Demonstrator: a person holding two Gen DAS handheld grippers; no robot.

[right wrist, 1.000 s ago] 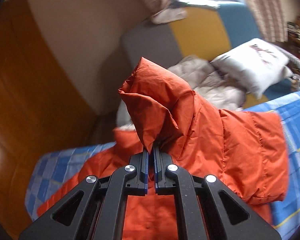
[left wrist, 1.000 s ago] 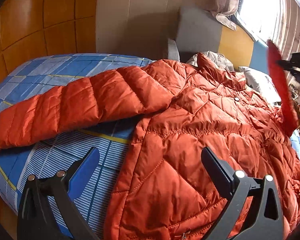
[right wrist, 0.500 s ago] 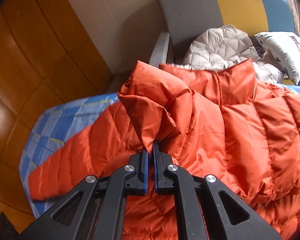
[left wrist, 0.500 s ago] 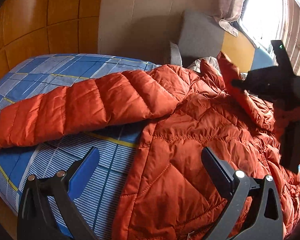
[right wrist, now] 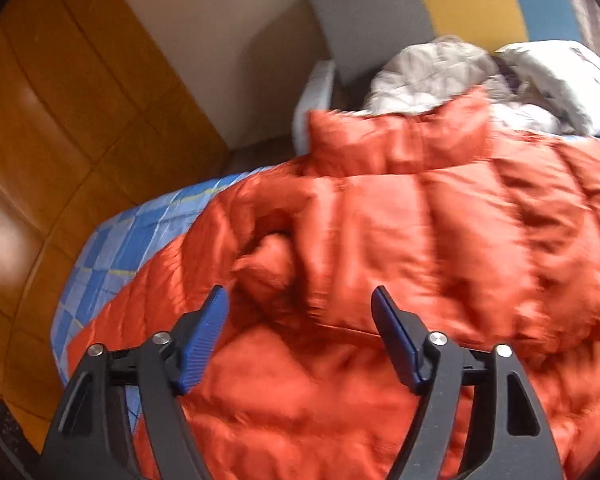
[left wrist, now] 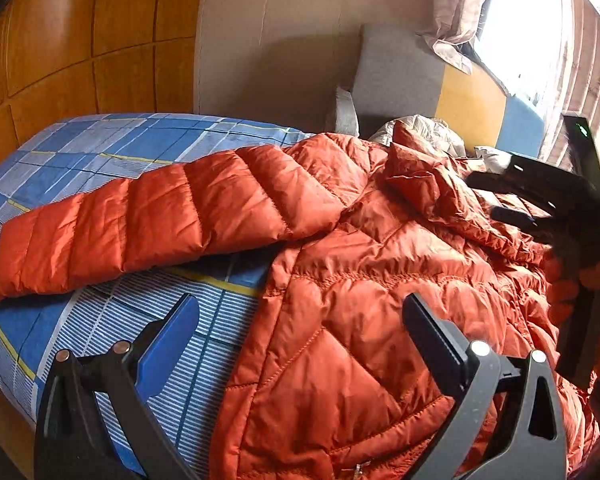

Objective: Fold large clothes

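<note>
On the bed (left wrist: 100,148), seen from the left wrist camera, lay one orange quilted down jacket (left wrist: 340,312), spread flat across a blue plaid sheet with yellow lines. One sleeve (left wrist: 148,228) stretched out to the left over the sheet, its cuff near the bed's left edge. Collar (left wrist: 412,160) stood rumpled at the far end of the jacket, toward the headboard. Left gripper (left wrist: 300,320): jaws spread wide, holding nothing, hovering above the jacket's side edge, one blue-padded finger over the sheet and the other over the quilted body. Right gripper (left wrist: 540,200): visible at the right edge of this view as a dark, blurred shape above the jacket's right half, held by a hand; its state could not be told from here. Behind the bed: a grey, yellow and blue headboard (left wrist: 472,100), a pale quilted garment (left wrist: 432,132), orange wooden wall panels (left wrist: 80,40), a curtain (left wrist: 456,0) beside a bright window.

From the right wrist camera, motion-blurred: same orange jacket (right wrist: 400,260) filling most of the frame, its collar (right wrist: 400,136) standing at the far end. Right gripper (right wrist: 300,320): jaws wide apart, blue pads facing each other, empty, positioned over a bunched fold of the jacket. Blue plaid sheet (right wrist: 112,248) showed at the left. Pale quilted garment (right wrist: 428,68) and a white pillow (right wrist: 560,76) lay beyond the collar, against the headboard (right wrist: 380,12).
</note>
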